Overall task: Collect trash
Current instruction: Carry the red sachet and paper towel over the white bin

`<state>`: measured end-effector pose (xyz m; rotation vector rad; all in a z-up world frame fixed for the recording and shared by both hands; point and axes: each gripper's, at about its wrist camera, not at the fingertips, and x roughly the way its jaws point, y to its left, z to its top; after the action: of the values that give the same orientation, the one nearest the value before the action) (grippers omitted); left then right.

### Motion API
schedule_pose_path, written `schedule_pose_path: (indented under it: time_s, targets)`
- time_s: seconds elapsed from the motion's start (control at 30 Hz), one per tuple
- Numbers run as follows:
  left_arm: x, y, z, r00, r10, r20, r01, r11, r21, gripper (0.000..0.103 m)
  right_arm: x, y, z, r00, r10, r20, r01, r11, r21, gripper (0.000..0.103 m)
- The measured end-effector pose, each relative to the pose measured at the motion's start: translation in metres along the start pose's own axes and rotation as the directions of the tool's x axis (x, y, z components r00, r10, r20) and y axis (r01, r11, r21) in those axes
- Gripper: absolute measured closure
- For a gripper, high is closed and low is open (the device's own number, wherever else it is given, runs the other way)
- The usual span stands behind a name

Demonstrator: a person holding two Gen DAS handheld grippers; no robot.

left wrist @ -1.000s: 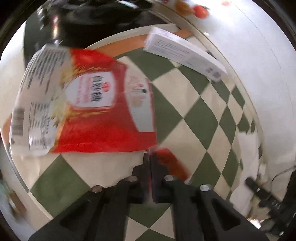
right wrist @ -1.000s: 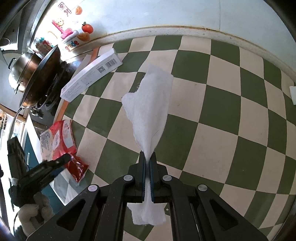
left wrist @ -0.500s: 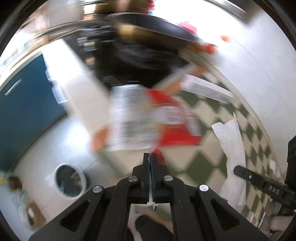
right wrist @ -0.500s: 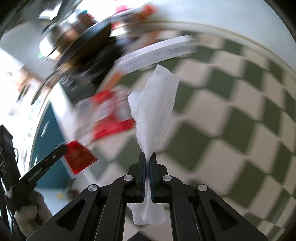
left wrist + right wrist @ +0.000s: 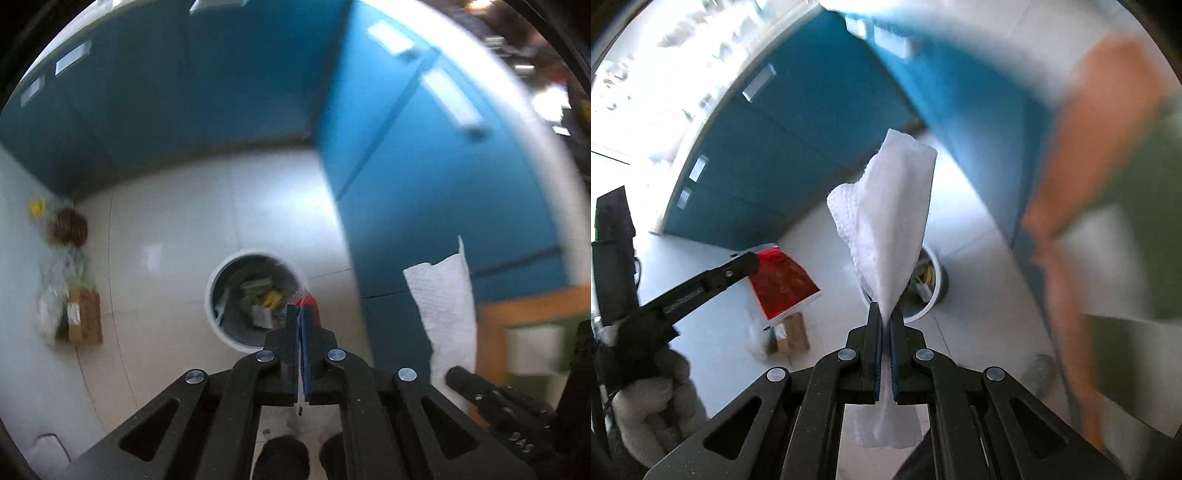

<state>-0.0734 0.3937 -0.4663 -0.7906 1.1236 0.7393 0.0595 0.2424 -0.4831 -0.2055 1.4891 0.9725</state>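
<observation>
My left gripper [image 5: 300,314] is shut on a small red wrapper [image 5: 309,305], seen edge-on just over the rim of a round white trash bin [image 5: 218,291] on the floor below. From the right wrist view that red wrapper [image 5: 783,284] hangs from the left gripper [image 5: 750,260]. My right gripper [image 5: 885,314] is shut on a white paper towel [image 5: 890,225], which stands up from the jaws and trails out below them. The trash bin [image 5: 932,291] shows partly behind the towel. The paper towel [image 5: 441,306] also appears at the right of the left wrist view.
Blue cabinet fronts [image 5: 424,192] rise beside the bin over a pale tiled floor [image 5: 162,229]. A brown cardboard box [image 5: 83,317] and a bag of clutter sit by the left wall. The orange-edged chequered counter [image 5: 1108,155] blurs past at the right. A person's dark shoes [image 5: 284,458] show below.
Both grippers have swung off the chequered counter and down toward the floor, carrying the red wrapper and the paper towel. The trash bin now lies close below the left gripper.
</observation>
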Motion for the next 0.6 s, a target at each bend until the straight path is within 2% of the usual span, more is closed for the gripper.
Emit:
schedule_pose_path:
  time_s: [0.13,0.3,0.4,0.5,0.53,0.57,0.6]
  targets:
    - [0.133,0.068,-0.005,0.997,0.013,-0.071,-0.016,0.999,-0.042,0.103,0.153,-0.016,0.006,0.997,-0.009,-0.080,0.009,1.000,0.001,0.099]
    - [0.252,0.110,-0.013,0.987,-0.007,-0.159,-0.006,0.996,-0.086,0.103,0.308,-0.040,0.005,0.978,-0.019,-0.208,0.014,1.000,-0.023,0.099]
    - [0.290,0.120,-0.013,0.983,-0.001,-0.185,-0.013,0.997,-0.075,0.103,0.356,-0.041,0.004,0.967,-0.043,-0.253,0.023,0.996,-0.082,0.099]
    - [0.306,0.122,-0.014,0.979,0.031,-0.200,-0.043,0.997,-0.057,0.100,0.388,-0.043,0.004,0.950,-0.085,-0.299,0.049,0.991,-0.127,0.096]
    - [0.308,0.123,-0.014,0.978,0.053,-0.201,-0.064,0.997,-0.050,0.099,0.397,-0.043,0.004,0.943,-0.108,-0.314,0.068,0.988,-0.135,0.094]
    - [0.307,0.123,-0.014,0.976,0.082,-0.201,-0.093,0.995,-0.045,0.099,0.402,-0.044,0.005,0.938,-0.131,-0.321,0.089,0.986,-0.141,0.083]
    - [0.304,0.123,-0.013,0.974,0.106,-0.200,-0.117,0.992,-0.042,0.096,0.403,-0.047,0.004,0.935,-0.132,-0.328,0.091,0.986,-0.138,0.062]
